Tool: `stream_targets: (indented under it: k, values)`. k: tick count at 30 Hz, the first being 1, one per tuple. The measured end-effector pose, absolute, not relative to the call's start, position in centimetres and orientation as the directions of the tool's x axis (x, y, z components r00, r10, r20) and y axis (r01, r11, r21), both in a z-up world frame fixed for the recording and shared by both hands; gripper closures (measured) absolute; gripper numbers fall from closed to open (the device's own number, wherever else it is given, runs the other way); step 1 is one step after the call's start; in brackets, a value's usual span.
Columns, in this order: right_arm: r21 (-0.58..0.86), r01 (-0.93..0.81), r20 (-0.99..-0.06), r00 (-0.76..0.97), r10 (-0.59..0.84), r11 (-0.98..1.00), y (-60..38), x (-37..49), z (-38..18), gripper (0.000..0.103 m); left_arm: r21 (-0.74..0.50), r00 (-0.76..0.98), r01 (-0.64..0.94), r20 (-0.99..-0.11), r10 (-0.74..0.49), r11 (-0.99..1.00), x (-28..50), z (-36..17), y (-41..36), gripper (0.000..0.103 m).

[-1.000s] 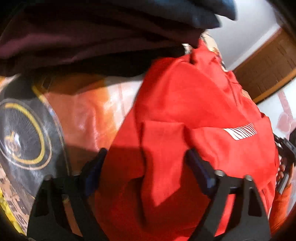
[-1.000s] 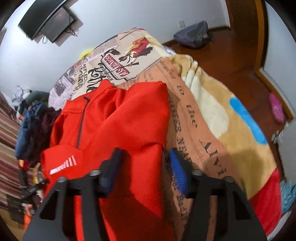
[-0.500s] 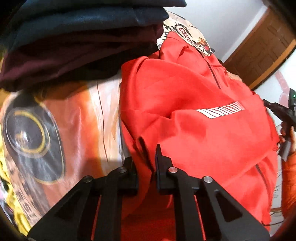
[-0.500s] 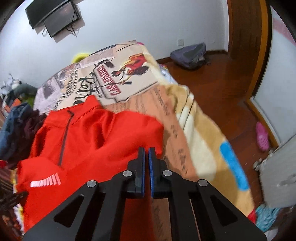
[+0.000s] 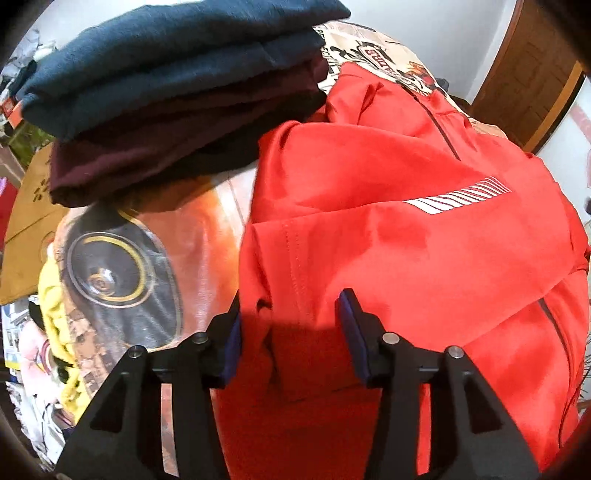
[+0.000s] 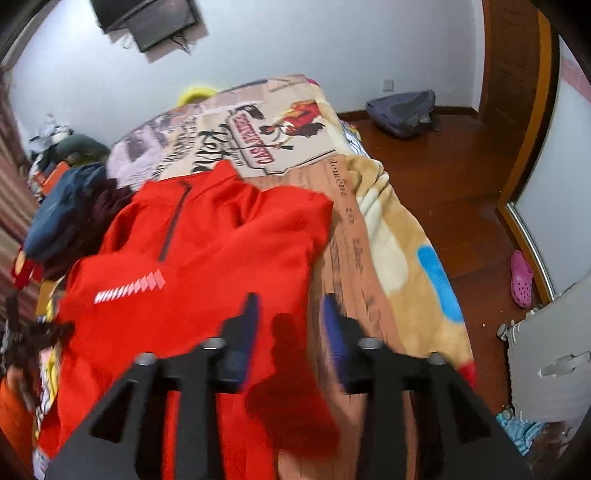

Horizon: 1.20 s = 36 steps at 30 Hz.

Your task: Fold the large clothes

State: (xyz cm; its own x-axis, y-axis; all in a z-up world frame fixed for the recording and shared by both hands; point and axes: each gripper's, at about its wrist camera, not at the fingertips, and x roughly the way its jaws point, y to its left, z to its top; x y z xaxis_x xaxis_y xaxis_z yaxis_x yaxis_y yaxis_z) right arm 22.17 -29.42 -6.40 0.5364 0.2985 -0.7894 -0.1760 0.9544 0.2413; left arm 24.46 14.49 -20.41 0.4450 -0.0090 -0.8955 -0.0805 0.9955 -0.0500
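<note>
A red zip jacket point(image 5: 424, 258) with a white striped mark lies partly folded on a printed blanket point(image 5: 207, 221). My left gripper point(image 5: 290, 302) hovers over the jacket's left folded edge. Its jaws are opening, and a ridge of red cloth sits between the blue pads point(image 5: 231, 332) without being pressed. In the right wrist view the same jacket point(image 6: 221, 240) spreads across the bed. My right gripper point(image 6: 290, 301) is above its right edge, blurred by motion. Its jaws are opening too, with red cloth below and between them, not pinched.
A stack of folded navy and maroon clothes point(image 5: 177, 74) lies just behind the jacket. The blanket point(image 6: 388, 240) drops off the bed's right side to a wooden floor with a grey backpack point(image 6: 402, 110) and a pink shoe point(image 6: 521, 277). A screen point(image 6: 147, 18) hangs on the far wall.
Half a second ago both grippers were shut on the red cloth. Now both stand apart with the cloth released, and both have lifted a little. The jacket's side edges lie folded inward.
</note>
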Motion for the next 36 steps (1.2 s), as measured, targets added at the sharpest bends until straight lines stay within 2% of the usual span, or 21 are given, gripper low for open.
stream_targets:
  k: [3,6,9,12,16,18,20,21,27,36]
  values:
    - [0.265,-0.169,-0.769,0.558,0.314,0.949,-30.4,18.9,-6.2,0.053,-0.009,0.469,-0.09,-0.883,0.034,0.996,22.8,-19.3,15.2,0.048]
    - [0.34,-0.156,-0.78,0.504,0.371,0.927,-30.7,16.7,-7.4,0.053,0.012,0.498,-0.108,-0.865,0.064,0.994,22.3,-18.3,15.5,0.042]
    - [0.357,-0.154,-0.813,0.433,0.388,0.921,-29.7,15.7,-9.6,0.053,0.022,0.516,-0.12,-0.853,0.081,0.993,21.3,-17.7,15.6,0.036]
    - [0.344,-0.161,-0.853,0.359,0.379,0.925,-27.9,15.4,-12.2,0.053,0.024,0.52,-0.119,-0.85,0.083,0.993,21.3,-17.8,15.1,0.036]
    - [0.383,-0.157,-0.83,0.374,0.414,0.91,-26.4,15.7,-12.7,0.05,0.044,0.515,-0.107,-0.852,0.093,0.993,20.7,-18.1,14.5,0.036]
    - [0.418,-0.177,-0.81,0.372,0.454,0.891,-26.0,15.8,-12.5,0.056,0.062,0.517,-0.097,-0.85,0.104,0.993,20.2,-18.1,14.2,0.036]
    - [0.433,-0.199,-0.796,0.373,0.476,0.879,-25.3,15.6,-12.5,0.086,0.079,0.521,-0.085,-0.846,0.112,0.993,19.8,-18.0,13.8,0.036]
    - [0.433,-0.221,-0.791,0.371,0.486,0.874,-24.8,15.5,-12.5,0.086,0.084,0.523,-0.081,-0.845,0.114,0.993,19.7,-18.0,13.7,0.035]
    - [0.254,-0.242,-0.819,0.462,0.341,0.936,-23.5,14.1,-12.1,0.091,0.08,0.533,-0.081,-0.838,0.111,0.993,19.7,-17.3,13.1,0.034]
    - [0.199,-0.235,-0.83,0.475,0.291,0.951,-25.9,13.9,-11.9,0.091,0.046,0.558,-0.085,-0.825,0.086,0.995,22.2,-15.6,13.5,0.034]
